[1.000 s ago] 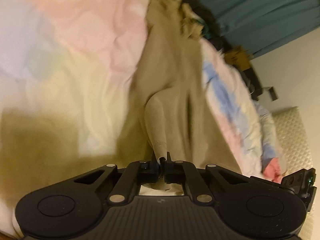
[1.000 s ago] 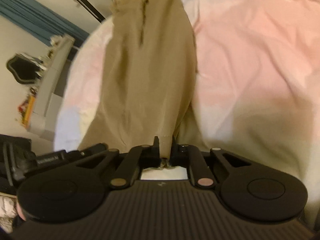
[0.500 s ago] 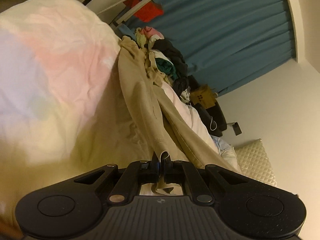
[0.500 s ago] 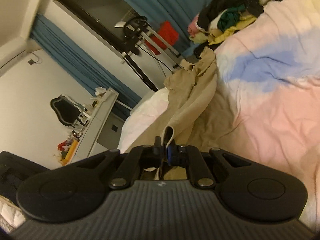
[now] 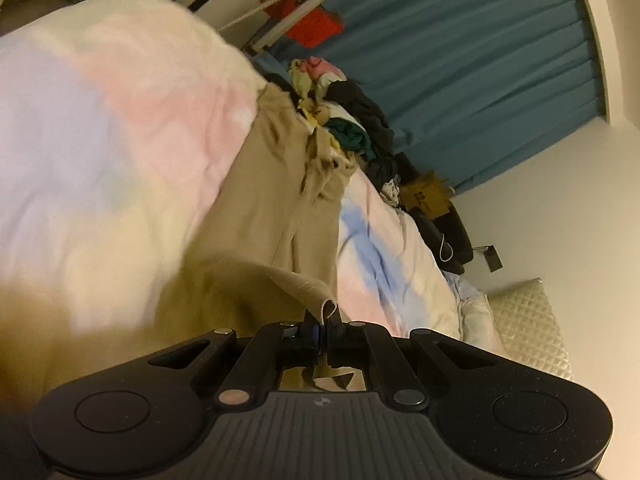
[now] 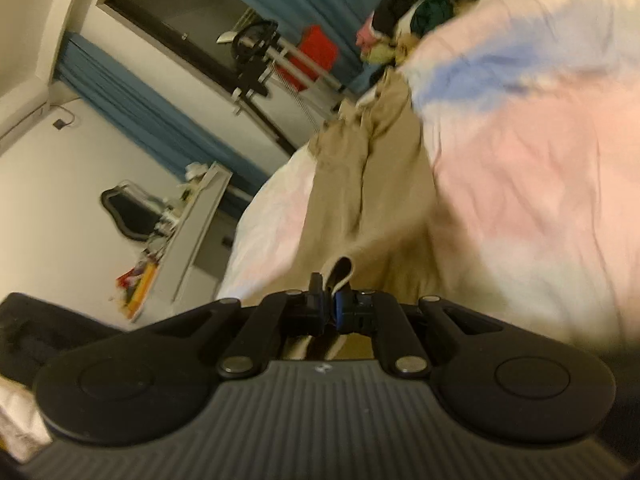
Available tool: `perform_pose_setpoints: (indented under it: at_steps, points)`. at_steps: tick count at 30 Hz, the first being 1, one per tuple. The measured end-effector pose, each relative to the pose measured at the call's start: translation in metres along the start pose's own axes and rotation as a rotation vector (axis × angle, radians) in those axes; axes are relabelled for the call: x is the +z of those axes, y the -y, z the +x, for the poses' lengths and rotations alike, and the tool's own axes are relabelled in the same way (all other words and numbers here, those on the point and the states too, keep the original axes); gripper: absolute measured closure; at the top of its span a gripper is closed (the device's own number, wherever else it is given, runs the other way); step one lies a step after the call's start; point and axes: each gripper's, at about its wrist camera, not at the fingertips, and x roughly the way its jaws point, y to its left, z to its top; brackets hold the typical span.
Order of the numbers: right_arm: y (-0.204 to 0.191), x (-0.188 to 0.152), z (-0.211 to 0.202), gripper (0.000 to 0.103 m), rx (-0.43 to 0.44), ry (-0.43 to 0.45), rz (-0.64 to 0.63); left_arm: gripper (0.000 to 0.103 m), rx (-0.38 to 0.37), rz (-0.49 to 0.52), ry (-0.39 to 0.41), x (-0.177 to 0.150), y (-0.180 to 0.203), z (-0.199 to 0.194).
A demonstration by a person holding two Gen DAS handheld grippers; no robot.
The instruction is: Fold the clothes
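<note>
- Left gripper (image 5: 320, 322): jaws pinched tight on a hem corner of the tan trousers (image 5: 280, 184); a curl of cloth pokes out just above the fingertips and a scrap shows behind them in the frame window.
- Left wrist view: trousers run straight ahead of the gripper, across the pastel duvet (image 5: 100, 140), with the bunched waist at the far end touching the clothes pile (image 5: 344, 120). Teal curtain (image 5: 460, 60) beyond, quilted pillow (image 5: 528, 320) to the gripper's right.
- Change, left: a second ago the camera looked nearly flat onto the cloth; now curtain and wall fill the upper view, so the gripper has come up with the hem. Half a second ago the leg hung in a tighter ridge; now it lies slacker and wider ahead.
- Right gripper (image 6: 330, 304): also clamped narrow on a folded loop of the same trousers, hem edge standing up between the fingers.
- Right wrist view: fabric leads forward and up to the crumpled waist, duvet to the gripper's right, white shelf (image 6: 192, 224) and wall off to its left. Frame is motion-blurred.
- Change, right: earlier view was down on flat cloth; now raised and swung, room visible.
- Meaning: both leg ends look lifted off the bed, waist still resting. Likely mid-fold, carrying hems toward the waist. No fold laid down yet.
</note>
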Motion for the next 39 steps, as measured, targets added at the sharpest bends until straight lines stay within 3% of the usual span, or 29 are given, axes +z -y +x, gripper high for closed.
perform_pose_setpoints:
  at_steps: [6, 9, 12, 18, 21, 29, 30, 33, 36, 38, 39]
  points:
    - [-0.006, 0.087, 0.095, 0.094, -0.044, 0.051, -0.025, 0.1, 0.137, 0.165, 0.066, 0.088, 0.027, 0.088]
    - [-0.004, 0.123, 0.15, 0.094, -0.082, 0.091, -0.037, 0.1, 0.219, 0.256, 0.132, 0.119, 0.03, 0.125]
    - [0.005, 0.145, 0.198, 0.094, -0.122, 0.124, -0.056, 0.1, 0.27, 0.318, 0.15, 0.139, 0.026, 0.168]
    - [0.035, 0.156, 0.279, 0.094, -0.181, 0.141, -0.196, 0.1, 0.321, 0.39, 0.158, 0.17, -0.006, 0.253]
    - [0.049, 0.152, 0.304, 0.094, -0.224, 0.123, -0.281, 0.099, 0.35, 0.419, 0.124, 0.172, -0.024, 0.285]
    - [0.066, 0.142, 0.337, 0.094, -0.276, 0.072, -0.384, 0.096, 0.368, 0.484, 0.099, 0.171, -0.032, 0.309]
    - [0.063, 0.141, 0.335, 0.093, -0.282, 0.074, -0.391, 0.088, 0.368, 0.5, 0.104, 0.17, -0.027, 0.306]
    - [0.053, 0.14, 0.325, 0.092, -0.299, 0.082, -0.408, 0.049, 0.374, 0.539, 0.128, 0.162, -0.01, 0.291]
    - [0.04, 0.139, 0.305, 0.077, -0.303, 0.096, -0.402, 0.038, 0.364, 0.591, 0.151, 0.148, 0.01, 0.267]
    - [0.029, 0.136, 0.285, 0.036, -0.286, 0.121, -0.401, 0.023, 0.355, 0.611, 0.152, 0.137, 0.026, 0.248]
    - [0.022, 0.133, 0.273, 0.028, -0.274, 0.144, -0.407, 0.017, 0.348, 0.614, 0.16, 0.131, 0.033, 0.237]
